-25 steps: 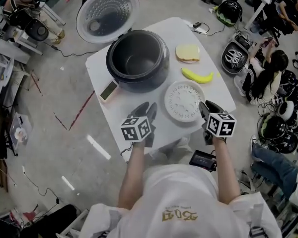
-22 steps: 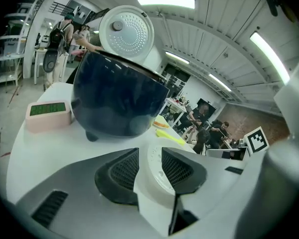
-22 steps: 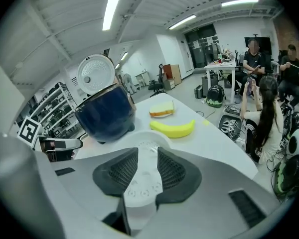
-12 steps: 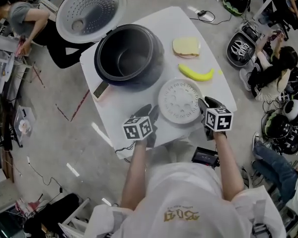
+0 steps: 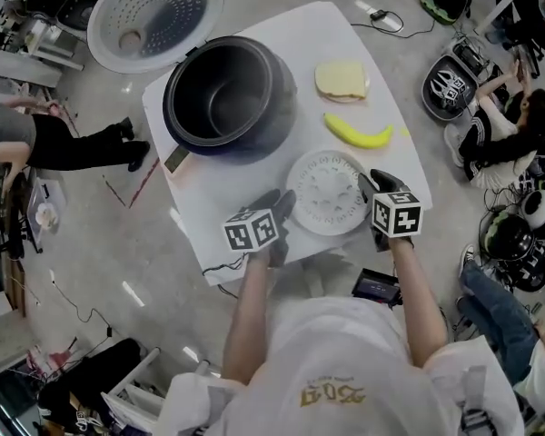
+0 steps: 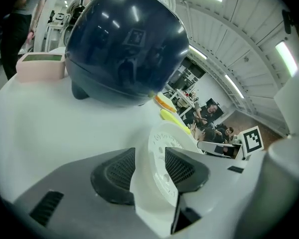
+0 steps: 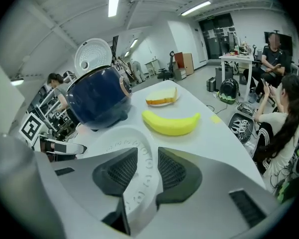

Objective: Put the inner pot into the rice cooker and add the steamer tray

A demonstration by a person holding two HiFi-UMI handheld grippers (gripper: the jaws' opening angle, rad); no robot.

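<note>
Steamer tray [image 5: 327, 192] lies flat on the table [image 5: 225, 187], near the open rice cooker [image 5: 227, 94]. Left hand-held gripper [image 5: 277, 209], jaws opening, and right hand-held gripper [image 5: 371, 189], jaws moderately apart, each straddle its rim.

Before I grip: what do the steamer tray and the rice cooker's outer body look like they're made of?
Steamer tray: probably plastic, matte off-white, with a thick moulded rim, punched holes and no metallic shine. Rice cooker outer body: a glossy dark blue shell that mirrors the ceiling lights. It could be smooth plastic or painted metal; the look doesn't settle which.
</note>
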